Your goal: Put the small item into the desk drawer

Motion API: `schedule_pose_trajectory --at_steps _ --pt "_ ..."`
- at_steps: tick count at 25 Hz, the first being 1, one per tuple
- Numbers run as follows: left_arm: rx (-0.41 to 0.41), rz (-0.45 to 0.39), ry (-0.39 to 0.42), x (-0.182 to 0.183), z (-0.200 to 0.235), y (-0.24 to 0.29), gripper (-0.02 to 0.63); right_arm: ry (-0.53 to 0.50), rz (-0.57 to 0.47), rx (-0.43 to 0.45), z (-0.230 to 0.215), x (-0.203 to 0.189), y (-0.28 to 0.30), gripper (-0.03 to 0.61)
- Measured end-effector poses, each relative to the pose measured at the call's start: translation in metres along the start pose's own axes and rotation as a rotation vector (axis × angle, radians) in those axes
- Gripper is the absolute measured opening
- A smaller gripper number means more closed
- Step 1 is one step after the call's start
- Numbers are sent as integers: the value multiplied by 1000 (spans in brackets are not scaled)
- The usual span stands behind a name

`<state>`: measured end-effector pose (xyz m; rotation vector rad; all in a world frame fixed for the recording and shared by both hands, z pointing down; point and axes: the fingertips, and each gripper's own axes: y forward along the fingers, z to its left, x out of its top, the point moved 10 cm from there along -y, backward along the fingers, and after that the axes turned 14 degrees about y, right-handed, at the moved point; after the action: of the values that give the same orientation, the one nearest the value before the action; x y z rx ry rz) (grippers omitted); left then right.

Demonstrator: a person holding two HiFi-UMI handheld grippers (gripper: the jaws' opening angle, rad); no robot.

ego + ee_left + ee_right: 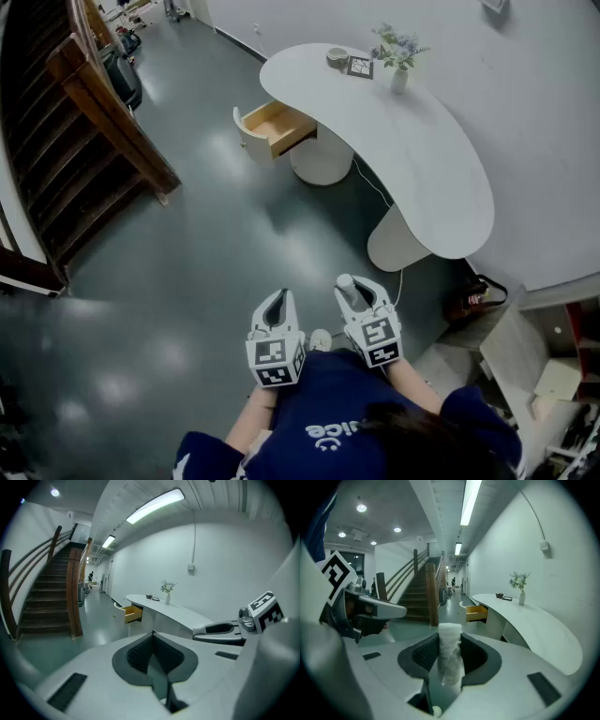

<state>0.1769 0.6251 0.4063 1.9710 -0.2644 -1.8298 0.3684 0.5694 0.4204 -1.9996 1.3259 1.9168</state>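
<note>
White roll (450, 660) — one — clenched in right tool (356, 289); left tool (278, 300) closed, empty — one drawer (279, 127) open under the bench (427, 164).

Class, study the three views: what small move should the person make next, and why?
Probably a step forward toward the desk. The right gripper is shut on the white wrapped item, and the drawer stands open, but it lies far across the floor, seemingly out of reach from here.
</note>
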Motion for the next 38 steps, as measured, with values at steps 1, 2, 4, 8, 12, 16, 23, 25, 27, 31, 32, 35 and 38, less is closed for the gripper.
schedule_pose_trajectory --at_steps 1,2,4,8,12,16,23,25,27,31,32,35,38 --pt "1 1 -2 -1 -2 1 5 4 -2 1 -2 0 0 143" --pt "3 1 -4 -2 -3 2 5 8 -4 2 -4 -1 0 143" --pt "9 2 -8 -3 -6 4 5 14 -15 8 -8 0 -1 144" --pt "20 0 -15 -3 -10 6 5 1 -27 9 -13 0 -4 146" --pt "23 4 -24 -4 -13 8 5 6 -27 1 -18 0 -8 146" --pt "17 -2 -12 -2 -14 14 5 17 -29 -9 -23 -2 -5 145" --pt "11 -11 1 2 5 33 5 28 -54 -28 -27 7 13 146" --pt "4 -11 1 3 13 42 5 29 -52 -39 -28 10 22 146" --pt "-6 -13 0 5 22 52 5 34 -46 -48 -29 15 31 146" --pt "-32 -15 1 16 43 83 5 61 -41 -73 -36 28 59 146" --pt "-41 -16 2 20 49 91 5 57 -38 -81 -36 33 66 146" --pt "-61 -24 1 32 71 116 5 46 -28 -95 -36 49 89 146" --pt "-78 -37 -4 45 95 140 5 47 -22 -107 -39 68 116 146"
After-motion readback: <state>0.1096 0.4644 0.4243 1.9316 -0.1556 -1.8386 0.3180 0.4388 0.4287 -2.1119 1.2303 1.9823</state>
